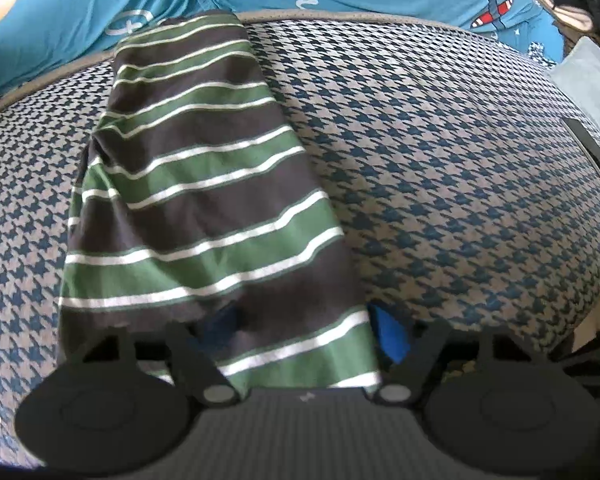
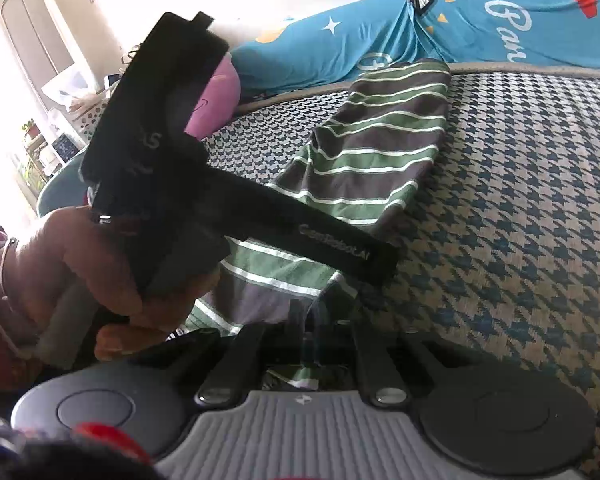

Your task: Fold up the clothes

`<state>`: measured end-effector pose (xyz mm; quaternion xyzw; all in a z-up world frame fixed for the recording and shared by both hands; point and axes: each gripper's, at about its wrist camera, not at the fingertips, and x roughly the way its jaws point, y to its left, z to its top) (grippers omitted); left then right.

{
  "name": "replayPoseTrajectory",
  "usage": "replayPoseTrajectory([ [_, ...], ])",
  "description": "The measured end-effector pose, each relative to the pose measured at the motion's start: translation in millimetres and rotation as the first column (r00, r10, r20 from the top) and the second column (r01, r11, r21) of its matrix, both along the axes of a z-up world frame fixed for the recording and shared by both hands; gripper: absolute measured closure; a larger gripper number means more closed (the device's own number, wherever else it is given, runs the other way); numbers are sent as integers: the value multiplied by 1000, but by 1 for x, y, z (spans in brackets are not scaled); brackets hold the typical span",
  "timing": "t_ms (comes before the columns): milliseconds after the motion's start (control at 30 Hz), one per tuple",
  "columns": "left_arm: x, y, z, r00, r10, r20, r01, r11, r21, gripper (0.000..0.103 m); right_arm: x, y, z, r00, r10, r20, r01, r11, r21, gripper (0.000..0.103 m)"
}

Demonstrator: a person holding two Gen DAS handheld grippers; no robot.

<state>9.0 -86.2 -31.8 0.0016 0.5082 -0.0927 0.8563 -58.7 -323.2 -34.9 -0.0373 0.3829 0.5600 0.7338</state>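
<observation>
Left wrist view: my left gripper [image 1: 304, 344] pinches the striped shirt's [image 1: 204, 184] near hem; right gripper [image 2: 312, 344] pinches it too. Shirt lies on the houndstooth mat [image 1: 440, 160]. Uneven lift risks skewing the fold.

A houndstooth cover [image 1: 460, 152] in dark blue and beige spreads over the wide surface, edged with a pale piped border. Behind it lies a bright turquoise sheet [image 2: 480, 36] printed with stars, white lettering and little planes. On the far left stands a pale cabinet [image 2: 24, 28] with an arched door panel, washed in strong daylight. Nearby are a pink cushion [image 2: 216, 96] and a cluttered shelf [image 2: 44, 148] holding small plants.
</observation>
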Motion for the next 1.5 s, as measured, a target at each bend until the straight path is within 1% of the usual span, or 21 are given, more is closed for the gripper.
replayPoseTrajectory([
  [33,0,1,0,1000,7,4,-7,1000,0,36,-1,1,0,1000,4,1,-4,1000,3,95],
  [100,-1,3,1,1000,21,15,-21,1000,6,50,-4,2,0,1000,18,2,-18,1000,11,95],
  [133,-1,3,1,999,27,23,-27,1000,9,51,-6,3,1,1000,27,3,-27,1000,15,95],
  [167,-2,4,1,999,31,29,-31,999,10,55,-8,4,1,999,35,5,-35,999,16,95],
  [267,-4,6,0,998,48,44,-48,999,8,61,-11,6,2,999,33,37,-32,999,-9,95],
  [433,-4,9,-1,997,67,48,-66,998,-8,61,-4,-9,5,1000,27,-3,-27,999,-18,95],
  [533,-3,10,-1,996,75,48,-75,997,-15,61,0,-18,9,1000,7,4,-7,1000,-13,95],
  [633,-3,10,-2,996,79,50,-78,997,-17,61,11,-25,7,997,-54,-62,56,998,28,93],
  [700,-3,9,-2,995,80,51,-80,997,-15,61,19,-27,6,989,-85,-119,92,994,54,88],
  [733,-4,9,-2,995,81,52,-80,997,-15,61,21,-25,6,987,-84,-139,94,994,63,88],
  [800,-4,10,-2,995,82,52,-81,997,-18,61,24,-18,4,984,-63,-166,77,994,76,82],
  [833,-4,10,-2,995,83,52,-82,996,-21,61,25,-15,3,983,-57,-176,71,994,78,82],
  [967,-4,11,-2,995,86,51,-84,996,-27,61,28,0,-7,982,-68,-178,72,997,18,82],
  [1000,-4,11,-2,995,86,51,-85,996,-28,61,29,2,-9,981,-69,-182,70,998,2,89],
  [1033,-4,12,-2,995,87,51,-85,996,-30,61,28,4,-12,980,-66,-185,65,998,-13,91],
  [1200,-5,16,-1,994,97,51,-94,995,-46,61,4,-4,-7,993,22,-119,-31,997,-72,93],
  [1267,-5,18,0,993,107,49,-104,993,-53,61,-5,-9,-7,994,44,-100,-54,993,-101,93],
  [1300,-4,18,0,993,112,48,-109,992,-56,61,-8,-11,-7,993,55,-102,-67,991,-113,93],
  [1367,-3,19,0,991,122,50,-119,991,-55,61,-16,-15,-11,987,93,-129,-110,985,-130,97],
  [1433,-2,20,0,990,130,49,-127,990,-59,61,-25,-19,-15,982,127,-143,-149,977,-151,97],
  [1500,-2,20,0,990,132,47,-129,990,-62,61,-32,-24,-15,986,130,-103,-146,975,-166,96],
])
